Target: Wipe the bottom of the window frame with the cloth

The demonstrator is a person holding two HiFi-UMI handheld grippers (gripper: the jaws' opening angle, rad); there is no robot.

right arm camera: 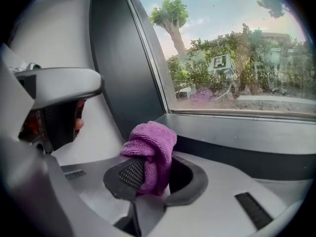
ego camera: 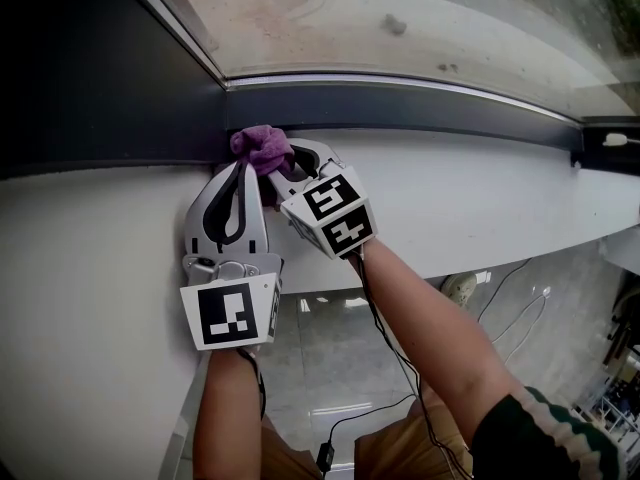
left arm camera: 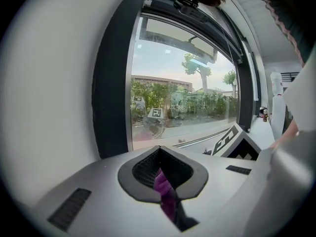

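Nearest, the left forearm (ego camera: 228,418) rises straight and the right forearm (ego camera: 430,318) slants in from the right, crowding both grippers into the window's left corner. There the dark upright (ego camera: 100,78) closes off the left side. The left gripper (ego camera: 248,168), over the white sill (ego camera: 500,188), has its jaws closed on a sliver of the purple cloth (ego camera: 262,148). Touching it, the right gripper (ego camera: 287,168) pinches the bunched cloth at the dark bottom frame (ego camera: 420,103). Rightward, frame and sill run on open.

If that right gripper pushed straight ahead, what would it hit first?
Likely the dark window frame at its lower left corner; the cloth in the right gripper would touch first, though depth is unclear.
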